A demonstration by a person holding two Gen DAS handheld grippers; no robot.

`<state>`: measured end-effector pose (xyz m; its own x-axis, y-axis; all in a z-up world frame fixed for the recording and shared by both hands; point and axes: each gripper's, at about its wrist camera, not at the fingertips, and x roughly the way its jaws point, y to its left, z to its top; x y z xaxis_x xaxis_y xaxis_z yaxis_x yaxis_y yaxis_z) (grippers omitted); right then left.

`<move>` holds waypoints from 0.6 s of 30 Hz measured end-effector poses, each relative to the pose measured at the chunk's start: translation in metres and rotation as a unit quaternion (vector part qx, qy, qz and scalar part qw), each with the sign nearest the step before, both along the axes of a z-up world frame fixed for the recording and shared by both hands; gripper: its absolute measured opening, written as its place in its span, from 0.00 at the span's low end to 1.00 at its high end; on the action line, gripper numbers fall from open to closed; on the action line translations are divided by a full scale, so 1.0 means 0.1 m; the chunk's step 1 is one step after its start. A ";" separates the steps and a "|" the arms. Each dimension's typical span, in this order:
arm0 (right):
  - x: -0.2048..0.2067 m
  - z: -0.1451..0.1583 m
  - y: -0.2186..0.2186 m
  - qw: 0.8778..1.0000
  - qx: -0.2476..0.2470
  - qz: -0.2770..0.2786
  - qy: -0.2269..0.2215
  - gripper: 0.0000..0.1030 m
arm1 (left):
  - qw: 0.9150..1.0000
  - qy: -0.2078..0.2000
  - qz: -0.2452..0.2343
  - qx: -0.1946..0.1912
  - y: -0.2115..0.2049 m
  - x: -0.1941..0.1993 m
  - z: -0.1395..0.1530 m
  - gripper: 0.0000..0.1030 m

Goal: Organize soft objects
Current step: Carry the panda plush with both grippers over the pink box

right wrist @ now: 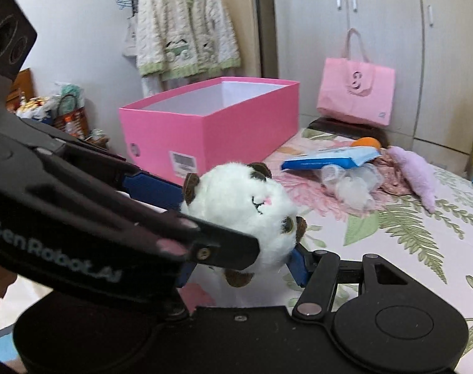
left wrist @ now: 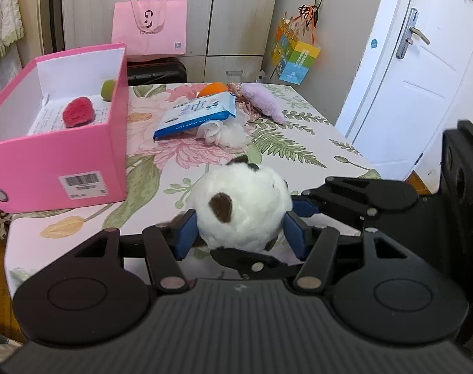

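A round white plush toy with brown ears (left wrist: pixel 241 207) sits between both grippers above the floral bed sheet (left wrist: pixel 298 143). My left gripper (left wrist: pixel 239 235) has its blue pads (left wrist: pixel 183 237) pressed on the toy's two sides. My right gripper (right wrist: pixel 239 261) also closes on the same toy (right wrist: pixel 242 208); its fingers (left wrist: pixel 305 204) reach in from the right in the left wrist view. An open pink box (left wrist: pixel 58 159) stands at the left and holds a red soft item (left wrist: pixel 79 112) and a green one (left wrist: pixel 108 89).
A pile lies further back on the bed: a blue wipes packet (left wrist: pixel 199 115), a white mesh puff (left wrist: pixel 227 134), a lilac plush (left wrist: pixel 264 104), an orange ball (left wrist: pixel 214 88). A pink bag (left wrist: pixel 149 28) stands on a black case. A white door (left wrist: pixel 414 71) is at the right.
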<state>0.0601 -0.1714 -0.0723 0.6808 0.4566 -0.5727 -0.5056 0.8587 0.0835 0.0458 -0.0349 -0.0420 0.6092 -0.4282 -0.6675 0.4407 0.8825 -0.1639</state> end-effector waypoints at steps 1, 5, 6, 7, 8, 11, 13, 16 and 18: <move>-0.02 0.03 0.03 1.000 0.003 0.006 0.003 0.63 | 1.000 0.002 0.000 -0.002 0.04 -0.01 0.04 0.57; -0.11 0.19 0.17 1.000 0.005 0.029 0.006 0.63 | 1.000 0.013 0.002 -0.007 0.21 -0.04 0.18 0.57; -0.13 0.23 0.19 0.999 0.006 0.034 0.006 0.63 | 1.000 0.013 0.003 -0.007 0.24 -0.04 0.22 0.57; -0.12 0.28 0.21 0.999 0.005 0.041 0.003 0.63 | 1.000 0.012 0.006 -0.008 0.28 -0.05 0.26 0.57; -0.13 0.33 0.23 0.999 0.005 0.047 0.000 0.63 | 1.000 0.012 0.009 -0.009 0.32 -0.05 0.30 0.57; -0.12 0.47 0.33 0.998 0.004 0.063 -0.008 0.63 | 1.000 0.011 0.017 -0.013 0.44 -0.06 0.43 0.56; -0.09 0.57 0.40 0.997 0.004 0.073 -0.014 0.63 | 1.000 0.006 0.021 -0.016 0.51 -0.06 0.52 0.57; -0.04 0.69 0.50 0.996 0.002 0.084 -0.027 0.63 | 0.999 -0.006 0.028 -0.019 0.62 -0.03 0.65 0.57; 0.00 0.79 0.57 0.995 0.000 0.090 -0.037 0.63 | 0.999 -0.016 0.032 -0.019 0.69 -0.01 0.75 0.57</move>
<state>0.0599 -0.1142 0.0069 0.6283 0.5747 -0.5244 -0.6557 0.7539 0.0406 0.0451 0.0339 0.0334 0.6570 -0.4135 -0.6304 0.3901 0.9020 -0.1851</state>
